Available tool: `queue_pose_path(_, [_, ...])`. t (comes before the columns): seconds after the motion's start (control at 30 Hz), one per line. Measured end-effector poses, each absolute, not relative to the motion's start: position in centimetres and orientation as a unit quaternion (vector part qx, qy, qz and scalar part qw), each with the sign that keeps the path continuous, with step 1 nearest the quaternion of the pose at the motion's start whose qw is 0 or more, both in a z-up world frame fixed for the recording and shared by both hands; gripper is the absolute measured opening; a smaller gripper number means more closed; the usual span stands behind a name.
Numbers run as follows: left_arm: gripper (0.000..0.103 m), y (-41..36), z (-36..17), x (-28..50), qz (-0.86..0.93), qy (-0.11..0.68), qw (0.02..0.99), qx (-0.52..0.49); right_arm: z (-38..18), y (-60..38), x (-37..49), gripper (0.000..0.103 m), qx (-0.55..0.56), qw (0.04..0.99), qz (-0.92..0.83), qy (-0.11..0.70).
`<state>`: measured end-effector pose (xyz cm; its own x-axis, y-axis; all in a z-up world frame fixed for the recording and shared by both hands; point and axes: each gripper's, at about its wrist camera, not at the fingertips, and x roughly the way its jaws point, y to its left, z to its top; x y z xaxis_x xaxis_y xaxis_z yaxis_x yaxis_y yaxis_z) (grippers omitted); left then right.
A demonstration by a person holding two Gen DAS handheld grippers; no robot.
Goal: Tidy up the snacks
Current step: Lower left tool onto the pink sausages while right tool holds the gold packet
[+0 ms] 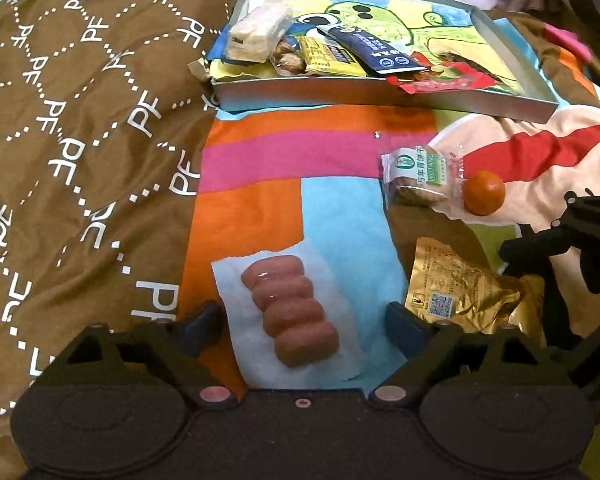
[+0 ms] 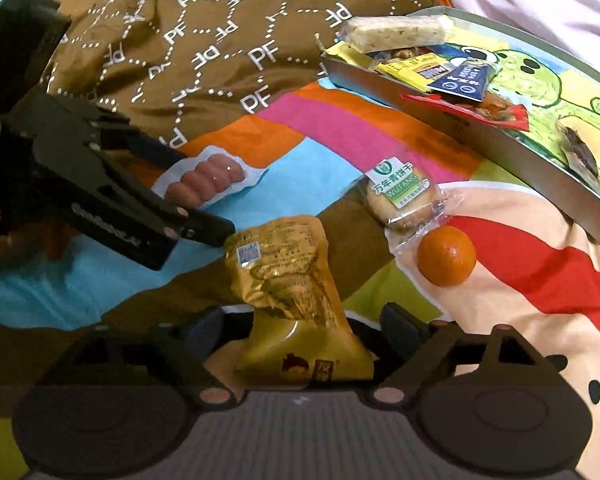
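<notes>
Left gripper (image 1: 304, 320) jaws wide, sausage pack (image 1: 290, 316) lying between them on the bed, pads apart from it on both sides. Right gripper (image 2: 300, 328) jaws also wide, straddling the gold pouch (image 2: 292, 292), no pad contact visible. Beyond: biscuit packet (image 2: 400, 196) touching the orange (image 2: 446, 256). Further back, the tray (image 1: 380, 96) holding several snack packets, on the colourful bedsheet (image 1: 260, 152) beside the brown quilt (image 1: 80, 120).
</notes>
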<state>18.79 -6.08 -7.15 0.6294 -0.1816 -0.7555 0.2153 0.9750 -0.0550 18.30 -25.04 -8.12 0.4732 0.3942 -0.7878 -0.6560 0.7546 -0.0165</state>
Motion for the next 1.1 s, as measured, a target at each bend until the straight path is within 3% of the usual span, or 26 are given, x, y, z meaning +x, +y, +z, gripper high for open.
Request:
queue_pose_path(0.2, [0.063,-6.9,-6.9,19.1,-0.109,0.427,0.897,0.022,-8.2,-24.7,18.2,0.075,-0.155,0.849,0.310,0.398])
queue_pose_path(0.53, [0.057,-7.5,-6.2,19.0,-0.087,0.445,0.891,0.018,-8.0,-24.0,17.2,0.051,-0.167,0.857,0.307,0.378])
queue_pose_path(0.87, [0.056,-5.8,-5.8,18.4,-0.062,0.430,0.898,-0.076,-7.8,-22.3,15.4,0.047,-0.234,0.872,0.278,0.328])
queue_pose_path(1.1, [0.056,-5.4,-4.4,17.8,-0.049,0.378,0.920,-0.096,-7.2,-21.8,14.8,0.047,-0.259,0.891,0.243,0.282])
